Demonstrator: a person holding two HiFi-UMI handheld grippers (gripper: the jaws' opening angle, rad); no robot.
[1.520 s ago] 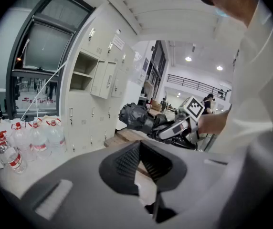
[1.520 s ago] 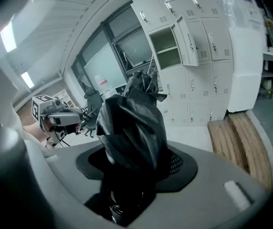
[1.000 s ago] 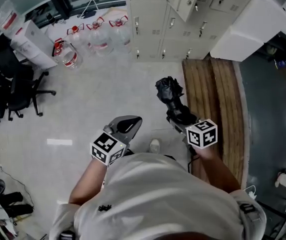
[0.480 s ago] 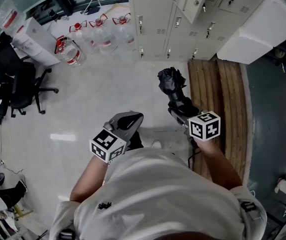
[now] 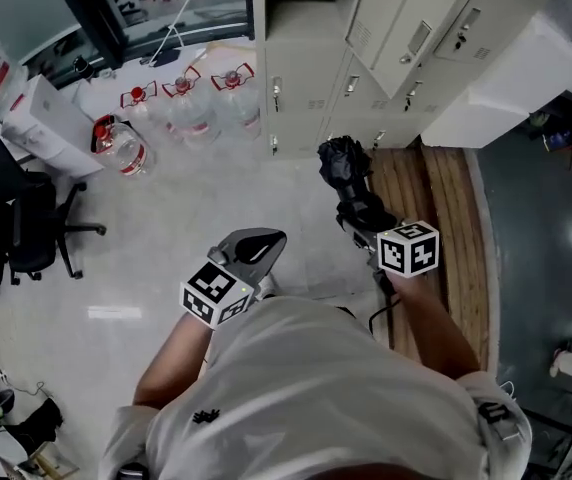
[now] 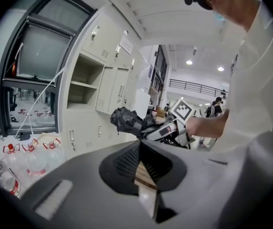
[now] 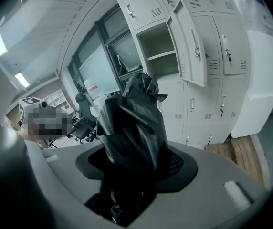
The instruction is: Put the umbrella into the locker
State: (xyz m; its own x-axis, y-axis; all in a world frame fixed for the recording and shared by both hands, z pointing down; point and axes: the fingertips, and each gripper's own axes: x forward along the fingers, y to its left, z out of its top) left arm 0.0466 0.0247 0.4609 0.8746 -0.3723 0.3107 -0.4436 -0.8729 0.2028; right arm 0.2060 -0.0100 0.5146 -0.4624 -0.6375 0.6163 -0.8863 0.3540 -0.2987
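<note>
Head view: left gripper (image 5: pixel 261 243) pinched together, empty, over the floor; right gripper (image 5: pixel 361 218) clamps the folded black umbrella (image 5: pixel 343 163), its tip near the lockers (image 5: pixel 306 78) | Left gripper view: jaws meet at the tips, nothing between | Right gripper view: jaws clenched on the umbrella, outside the lockers; one door (image 7: pixel 190 37) stands open ahead.

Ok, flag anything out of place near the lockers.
One upper locker door hangs open, its shelf bare. One water jug sits apart from the other jugs beside the lockers. The umbrella in the right gripper is loosely bunched rather than neatly wrapped. Nothing looks spilled or broken.
</note>
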